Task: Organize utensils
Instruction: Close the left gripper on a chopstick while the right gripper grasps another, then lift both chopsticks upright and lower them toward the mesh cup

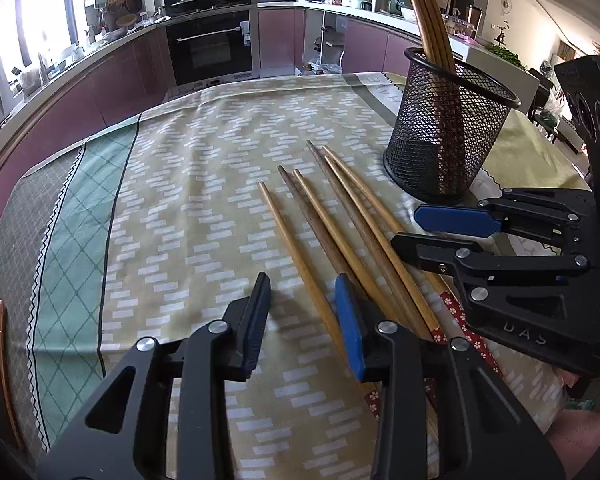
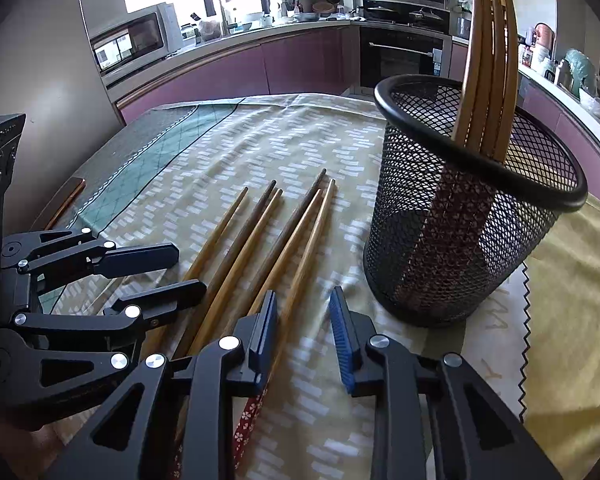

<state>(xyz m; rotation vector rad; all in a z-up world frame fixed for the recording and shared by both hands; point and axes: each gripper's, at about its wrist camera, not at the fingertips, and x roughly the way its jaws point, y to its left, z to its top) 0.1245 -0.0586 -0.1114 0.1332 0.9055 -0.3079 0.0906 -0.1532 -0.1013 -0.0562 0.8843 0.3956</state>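
Note:
Several wooden chopsticks lie side by side on the patterned tablecloth, also in the right wrist view. A black mesh holder stands behind them with several chopsticks upright in it; the holder also shows in the right wrist view. My left gripper is open, low over the near ends of the chopsticks, with the leftmost chopstick between its fingers. My right gripper is open, just right of the chopsticks and in front of the holder. It also shows in the left wrist view. The left gripper shows in the right wrist view.
The tablecloth covers a table whose far edge faces kitchen cabinets and an oven. A yellow cloth lies right of the holder. A brown object lies near the table's left edge.

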